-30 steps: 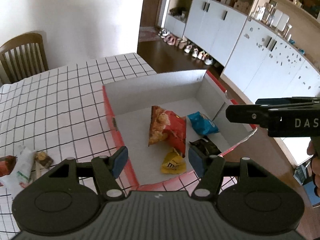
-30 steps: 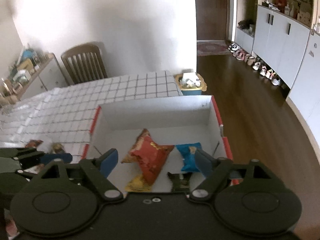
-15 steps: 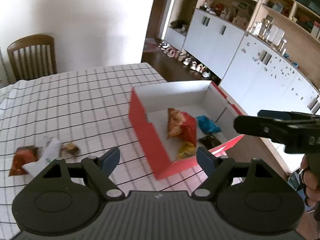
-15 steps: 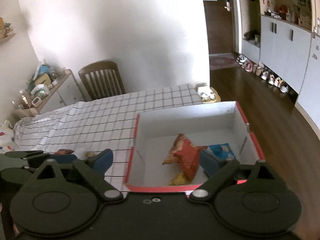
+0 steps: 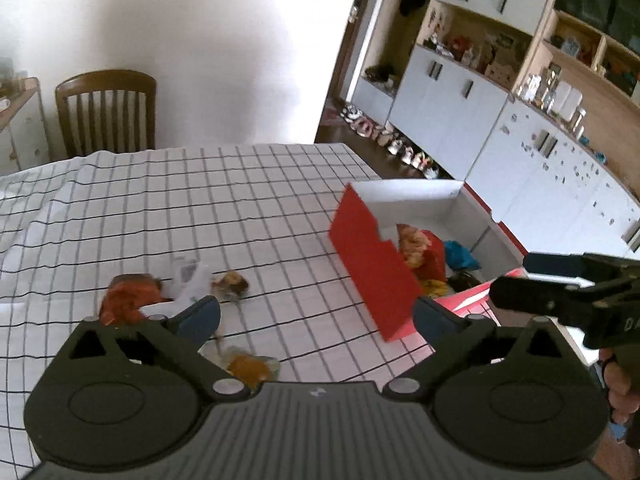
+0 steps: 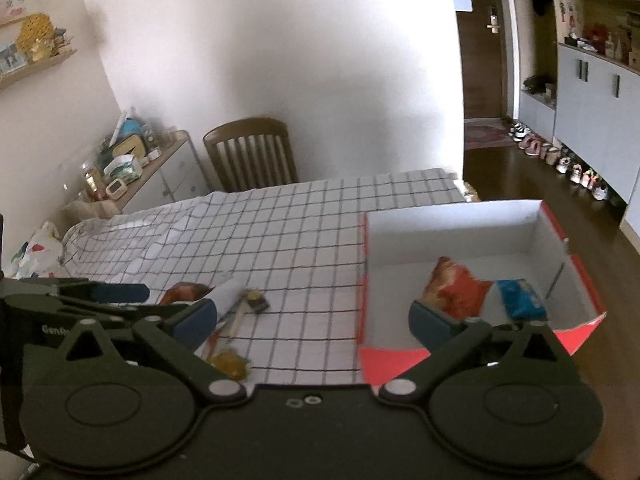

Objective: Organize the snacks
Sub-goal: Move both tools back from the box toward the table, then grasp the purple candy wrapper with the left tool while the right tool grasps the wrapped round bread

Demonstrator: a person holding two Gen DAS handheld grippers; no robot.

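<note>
Both tools have pulled back and swung away from the red box toward the loose packets on the checked cloth — a second ago the left gripper [image 5: 316, 316] hung right over the box's open top, and now the box sits off beyond its right finger. I read that as one drop finished and the next pick beginning. Its jaws stand wide with nothing between them; the right gripper [image 6: 313, 316] is likewise wide and empty.

Nearest, just under the left gripper's left finger, lies a yellow-orange packet [image 5: 250, 366], flat and partly hidden by the tool body. A little farther ahead on that side is a cluster: an orange-red packet [image 5: 130, 300], a crumpled white wrapper [image 5: 188, 280] touching it, and a small brown-and-gold sweet [image 5: 232, 283] just beside the wrapper. All look thin, crinkly and light, likely to slide if nudged rather than pinched.

Farther off, ahead and to the right, the red box [image 5: 372, 276] holds what is already sorted — a red chip bag [image 6: 456, 292], a blue packet [image 6: 520, 298] beside it, and something yellow and something dark near the front wall.

Four pieces, by my count, remain on the tablecloth [image 5: 200, 200].
</note>
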